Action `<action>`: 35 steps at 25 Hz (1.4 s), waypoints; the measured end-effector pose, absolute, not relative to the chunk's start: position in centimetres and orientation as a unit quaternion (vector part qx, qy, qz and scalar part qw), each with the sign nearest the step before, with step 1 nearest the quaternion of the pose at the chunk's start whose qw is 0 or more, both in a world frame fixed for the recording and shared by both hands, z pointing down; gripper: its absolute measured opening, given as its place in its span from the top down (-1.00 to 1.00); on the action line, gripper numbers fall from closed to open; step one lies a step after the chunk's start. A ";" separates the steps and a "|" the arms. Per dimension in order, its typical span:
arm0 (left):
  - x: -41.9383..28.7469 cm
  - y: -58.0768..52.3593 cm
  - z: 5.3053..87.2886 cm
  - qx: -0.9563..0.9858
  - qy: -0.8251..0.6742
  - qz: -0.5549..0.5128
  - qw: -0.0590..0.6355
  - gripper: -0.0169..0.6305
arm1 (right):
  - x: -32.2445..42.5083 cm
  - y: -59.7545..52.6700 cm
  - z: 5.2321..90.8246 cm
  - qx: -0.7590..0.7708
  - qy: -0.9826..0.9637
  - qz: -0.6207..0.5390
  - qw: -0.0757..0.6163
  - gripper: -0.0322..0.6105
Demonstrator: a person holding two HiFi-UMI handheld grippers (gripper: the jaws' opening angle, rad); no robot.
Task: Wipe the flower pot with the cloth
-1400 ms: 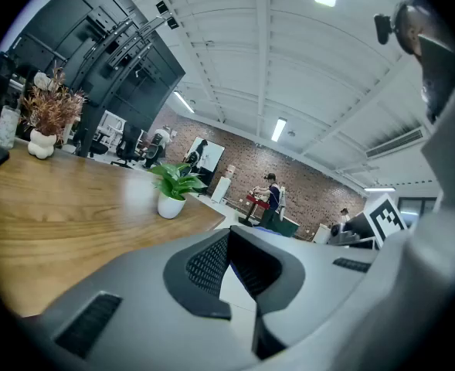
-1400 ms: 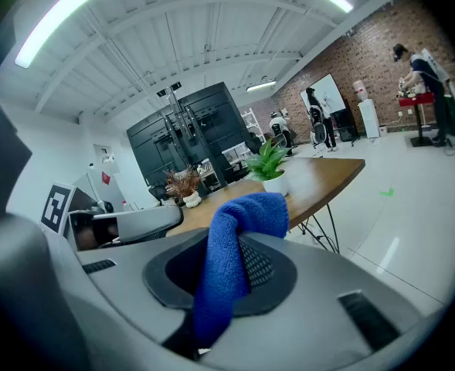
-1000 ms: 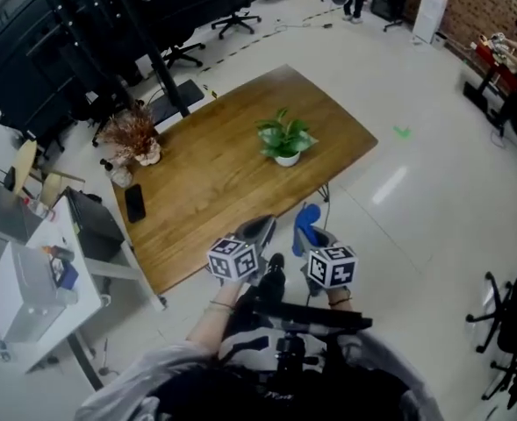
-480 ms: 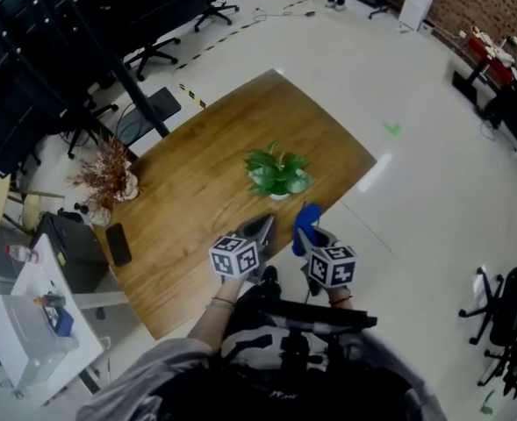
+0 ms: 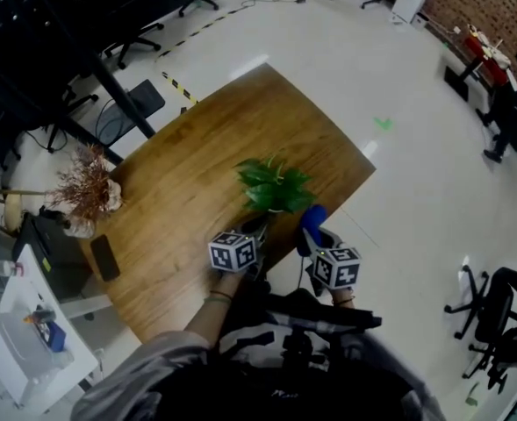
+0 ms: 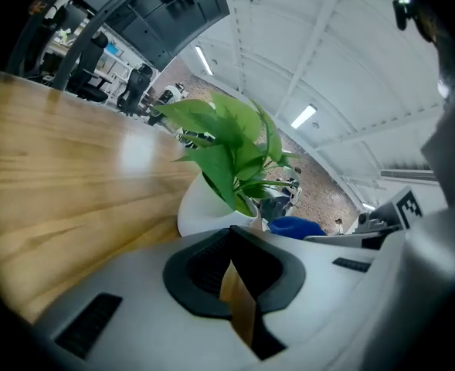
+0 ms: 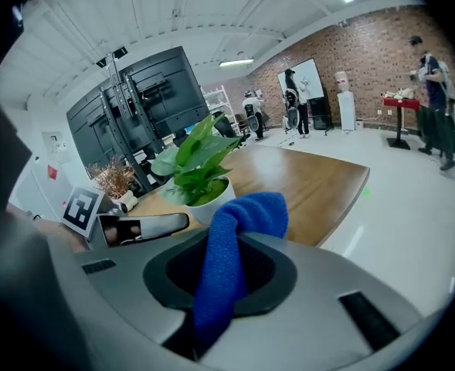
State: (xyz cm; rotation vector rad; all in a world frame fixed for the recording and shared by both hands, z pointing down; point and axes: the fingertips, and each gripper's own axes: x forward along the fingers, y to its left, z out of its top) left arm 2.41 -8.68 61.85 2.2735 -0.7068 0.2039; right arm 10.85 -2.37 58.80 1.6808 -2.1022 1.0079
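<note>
Well off to the left of both sets of fingers, a dried-flower arrangement (image 5: pixel 87 191) and a dark phone (image 5: pixel 104 257) sit on the wooden worktop (image 5: pixel 179 156). Left gripper (image 6: pixel 231 234): fingers clenched together, nothing between them. The white flower pot (image 6: pixel 200 207) stands just beyond their tips, its leafy plant (image 6: pixel 227 145) rising above. Right gripper (image 7: pixel 231 246): fingers clamped on the blue cloth (image 7: pixel 246 211), which bunches up past the tips. The pot is near, ahead and left of these fingers.

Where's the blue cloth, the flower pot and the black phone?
blue cloth (image 7: pixel 245 213): right gripper view, bunched top
flower pot (image 6: pixel 196 212): left gripper view, white side
black phone (image 5: pixel 104 258): head view, its middle
</note>
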 end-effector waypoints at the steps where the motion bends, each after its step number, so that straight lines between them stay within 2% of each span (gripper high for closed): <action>1: 2.4 -8.7 61.9 0.883 -0.276 0.077 0.372 0.93 | 11.0 -2.7 58.8 0.576 -0.731 0.337 0.143 0.71; 7: 2.9 -9.6 61.9 0.875 -0.293 0.066 0.379 0.93 | 11.9 -5.8 58.3 0.514 -0.788 0.230 0.247 0.71; 11: 2.3 -10.4 62.0 0.867 -0.317 0.062 0.379 0.93 | 11.2 -7.7 58.7 0.455 -0.824 0.201 0.271 0.71; 26: -2.3 -15.6 62.1 0.827 -0.424 0.033 0.367 0.93 | 4.8 -7.6 62.7 0.330 -0.872 0.245 0.267 0.71; 35: -2.1 -13.4 61.4 0.834 -0.414 0.043 0.363 0.93 | 9.9 -9.7 61.4 0.373 -0.862 0.261 0.223 0.71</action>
